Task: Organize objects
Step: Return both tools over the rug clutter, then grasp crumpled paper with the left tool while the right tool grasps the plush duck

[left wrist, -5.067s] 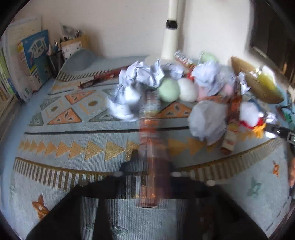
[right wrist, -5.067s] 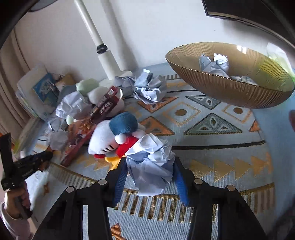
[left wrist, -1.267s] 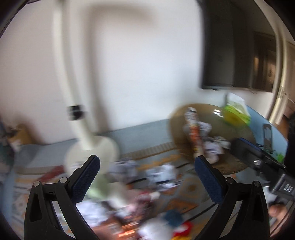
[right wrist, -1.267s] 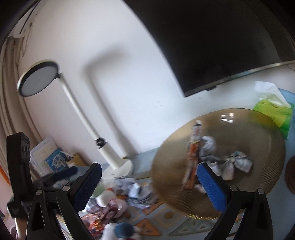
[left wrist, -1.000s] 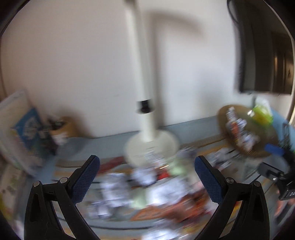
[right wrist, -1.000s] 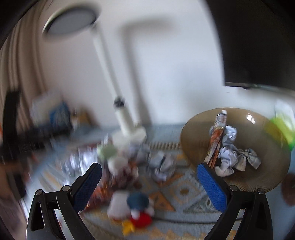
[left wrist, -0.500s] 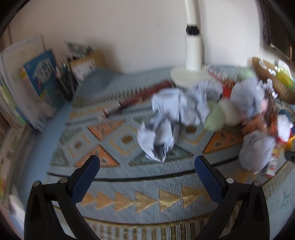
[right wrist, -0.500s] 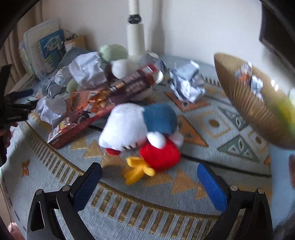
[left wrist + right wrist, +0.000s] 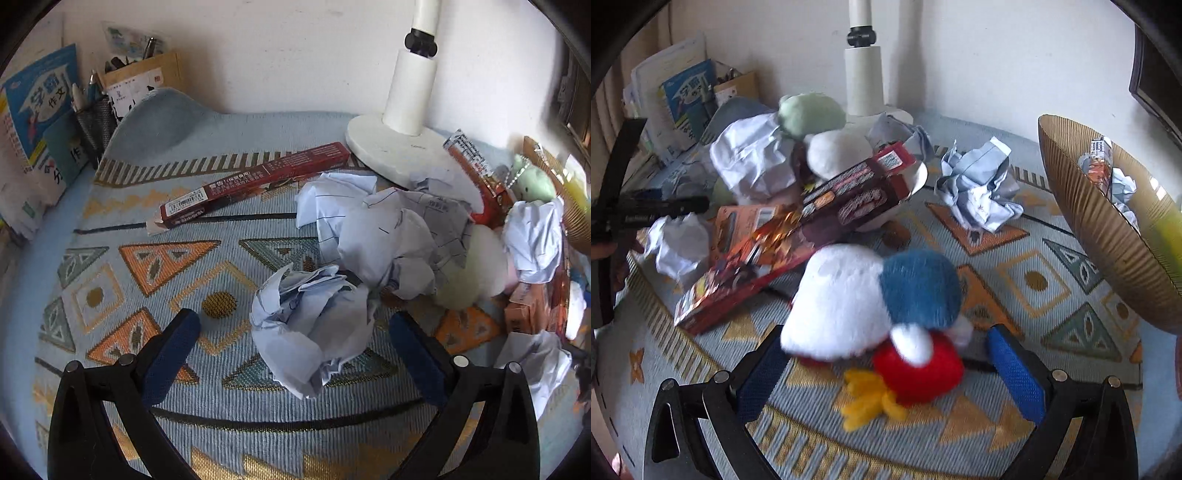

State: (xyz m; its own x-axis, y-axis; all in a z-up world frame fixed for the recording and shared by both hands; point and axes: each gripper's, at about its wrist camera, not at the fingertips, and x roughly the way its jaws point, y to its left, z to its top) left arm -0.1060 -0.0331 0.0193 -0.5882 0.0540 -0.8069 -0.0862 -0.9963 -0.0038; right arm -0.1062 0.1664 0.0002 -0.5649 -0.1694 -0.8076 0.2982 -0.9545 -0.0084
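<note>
In the left wrist view my left gripper (image 9: 295, 339) stands open around a crumpled paper ball (image 9: 310, 325) on the patterned cloth; the blue pads are apart from it on both sides. More crumpled paper (image 9: 388, 236) lies just behind. In the right wrist view my right gripper (image 9: 886, 354) is open around a white, blue and red plush toy (image 9: 879, 314). A ribbed gold bowl (image 9: 1100, 229) at the right holds paper balls and a snack packet (image 9: 1100, 158).
A long dark red box (image 9: 255, 188) lies behind the paper. A white lamp base (image 9: 391, 144) stands at the back. Snack boxes (image 9: 798, 229), pale plush balls (image 9: 812, 110) and paper (image 9: 975, 192) are heaped mid-table. Books (image 9: 33, 122) and a pen holder (image 9: 96, 118) line the left.
Both grippers swung down from the bowl, where paper and packet were dropped, to the table. The left has closed in on a paper ball, the right on the plush toy.
</note>
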